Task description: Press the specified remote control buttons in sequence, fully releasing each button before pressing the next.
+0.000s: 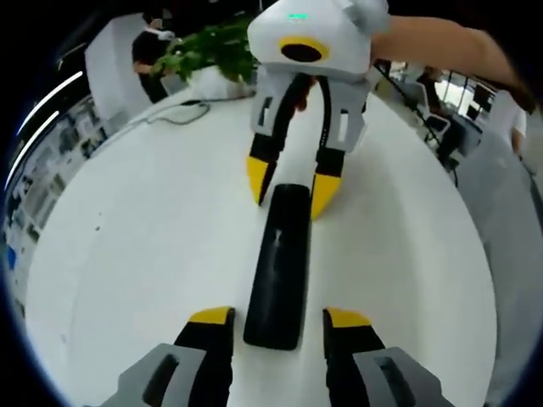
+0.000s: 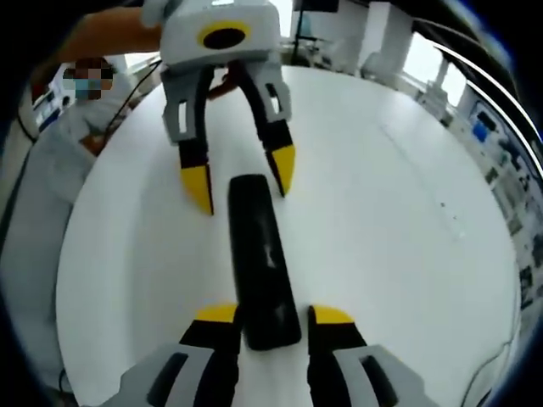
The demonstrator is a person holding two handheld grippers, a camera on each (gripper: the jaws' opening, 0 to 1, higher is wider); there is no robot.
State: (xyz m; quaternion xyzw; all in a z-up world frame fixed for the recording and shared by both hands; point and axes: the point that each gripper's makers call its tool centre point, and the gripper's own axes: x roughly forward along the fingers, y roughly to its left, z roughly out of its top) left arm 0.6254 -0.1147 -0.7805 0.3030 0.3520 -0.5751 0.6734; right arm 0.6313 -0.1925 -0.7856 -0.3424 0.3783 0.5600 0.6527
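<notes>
My left gripper [image 1: 277,326] and right gripper [image 2: 270,326] both stand with fingers spread apart, grasping nothing, one at each end of the black remote control [image 1: 277,267] lying flat on the white tabletop [image 1: 127,254]. I judge no button is pressed; next I must lower one fingertip onto the first key.

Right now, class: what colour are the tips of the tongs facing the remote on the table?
Yellow, above black fingers; clearest in the left gripper view.
</notes>
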